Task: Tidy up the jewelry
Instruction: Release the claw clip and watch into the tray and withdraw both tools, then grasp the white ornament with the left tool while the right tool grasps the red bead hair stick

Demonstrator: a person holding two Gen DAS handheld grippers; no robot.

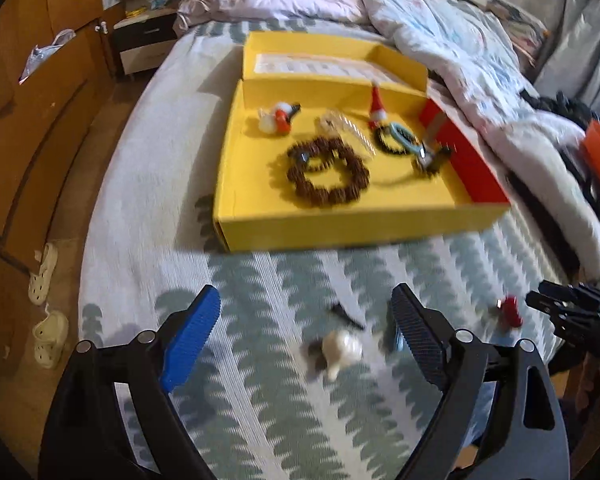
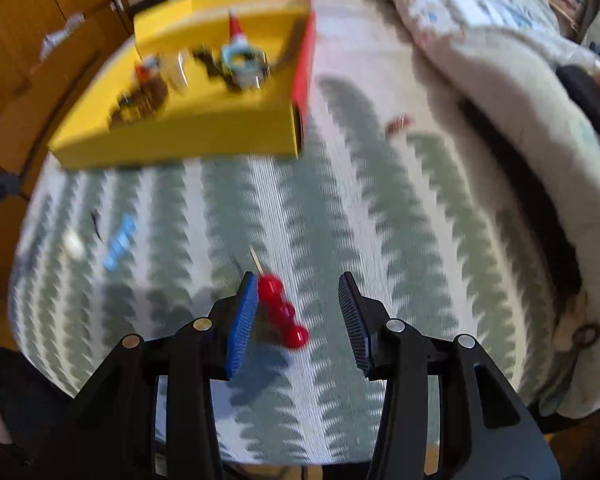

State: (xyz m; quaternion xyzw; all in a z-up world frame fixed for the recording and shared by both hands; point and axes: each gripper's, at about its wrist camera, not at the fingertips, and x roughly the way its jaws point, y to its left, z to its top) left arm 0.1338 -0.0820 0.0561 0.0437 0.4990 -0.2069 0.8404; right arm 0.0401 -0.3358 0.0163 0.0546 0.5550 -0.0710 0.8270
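Observation:
An open yellow box (image 1: 340, 224) sits on the green-patterned bedspread (image 1: 300, 420). It holds a brown ring scrunchie (image 1: 328, 172), a Santa clip (image 1: 377, 108) and other hair pieces. My left gripper (image 1: 306, 300) hangs open above a white pearly clip (image 1: 340, 350) and a black pin (image 1: 348, 316). My right gripper (image 2: 299, 284) is open over a red bead stick (image 2: 284, 312) that lies on the bedspread between its jaws, close to the blue pad (image 2: 242, 324). The red stick (image 1: 510, 312) and the right gripper (image 1: 572, 308) also show in the left wrist view.
A rumpled duvet (image 1: 440, 40) lies along the far and right side of the bed. Wooden cabinets (image 1: 40, 100) and white slippers (image 1: 48, 336) are on the left. A small reddish piece (image 2: 398, 122) lies right of the box (image 2: 180, 136).

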